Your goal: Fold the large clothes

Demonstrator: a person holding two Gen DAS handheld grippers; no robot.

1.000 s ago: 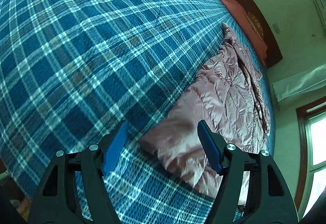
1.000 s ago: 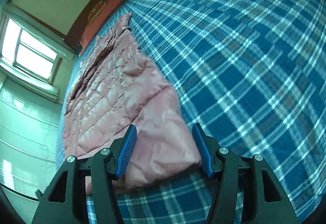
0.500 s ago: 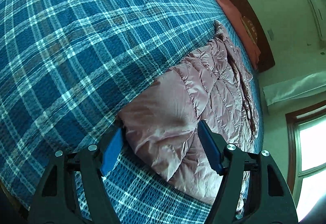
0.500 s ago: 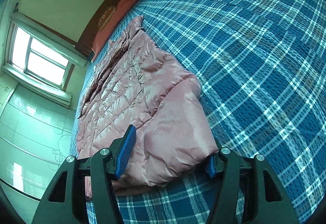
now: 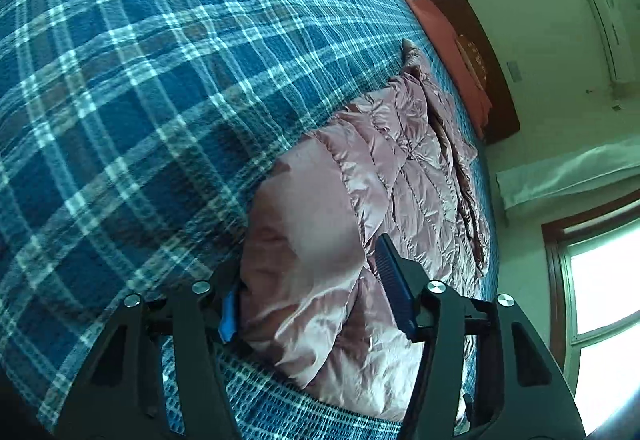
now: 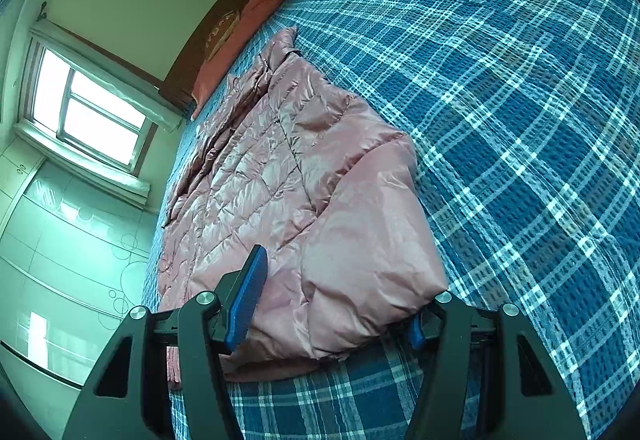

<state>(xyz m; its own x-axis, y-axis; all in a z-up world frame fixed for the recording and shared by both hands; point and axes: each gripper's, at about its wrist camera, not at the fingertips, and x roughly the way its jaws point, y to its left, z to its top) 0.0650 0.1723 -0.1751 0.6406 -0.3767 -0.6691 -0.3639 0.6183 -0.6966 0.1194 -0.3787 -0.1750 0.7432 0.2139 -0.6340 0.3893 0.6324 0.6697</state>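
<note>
While both pairs of fingers stand apart, the pink jacket's [image 5: 320, 260] near corners lie between them.

Left wrist view: sitting low behind the left gripper [image 5: 312, 292], looking forward along its fingers, very near the pink jacket [image 5: 360, 240] on the plaid bedspread [image 5: 140, 100].
Right wrist view: sitting low behind the right gripper [image 6: 332, 304], looking along the jacket [image 6: 280, 200] over the bedspread [image 6: 520, 100].
Facing: both are pointing toward the headboard [image 5: 480, 40] [image 6: 208, 28] end.
Shared: both are taking in the jacket's near end, the bedspread, the window [image 5: 600, 300] [image 6: 80, 104].
</note>
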